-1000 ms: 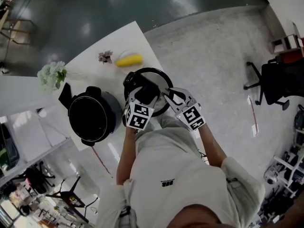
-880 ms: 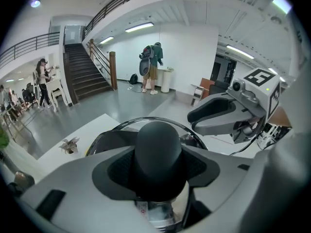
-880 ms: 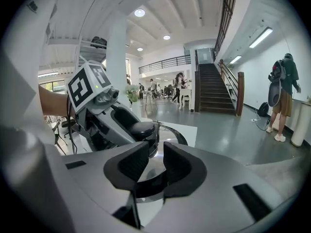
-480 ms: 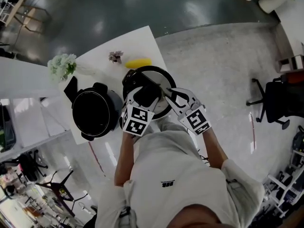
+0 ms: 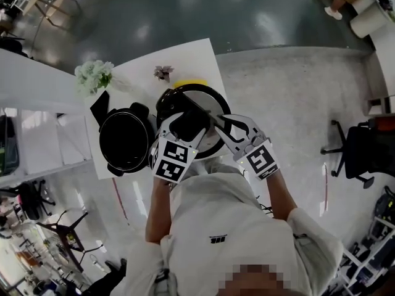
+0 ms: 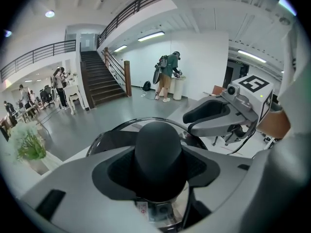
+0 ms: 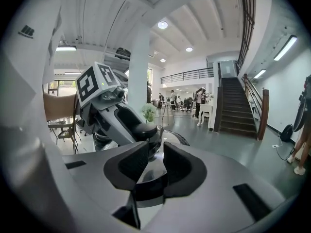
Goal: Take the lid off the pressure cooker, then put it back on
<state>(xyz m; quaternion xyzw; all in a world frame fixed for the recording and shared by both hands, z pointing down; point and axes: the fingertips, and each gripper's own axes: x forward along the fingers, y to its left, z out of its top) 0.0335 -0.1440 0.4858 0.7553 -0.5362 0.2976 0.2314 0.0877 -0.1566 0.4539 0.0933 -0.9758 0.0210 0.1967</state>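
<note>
Lid (image 5: 208, 97): we find it off the cooker, held by both tools just to the cooker's right. It hangs over the right edge of the counter (image 5: 185, 57) and partly over the floor.

Going from the left in the head view, we first meet a bunch of white flowers (image 5: 94, 76) at the counter's left corner. Next comes the cooker (image 5: 126, 142), black and round, standing open with a dark inside. Further along the counter sits a small pink sprig (image 5: 163, 73). Beside it is a yellow thing (image 5: 190, 82) that the lid mostly hides; we cannot tell what it is.

Then comes the lid itself, round with a shiny rim. The left tool (image 5: 185, 123) reaches onto its middle. In the left gripper view we see both jaws closed on the black knob (image 6: 158, 149), one pad pressed on either side. The right tool (image 5: 221, 125) comes in at the lid's right side. In the right gripper view its jaws pinch the lid's thin metal edge between the pads. The two tools stand close together, with their marker cubes toward us.

Far to the right, a black chair (image 5: 361, 143) stands on the floor, well apart from the counter.
</note>
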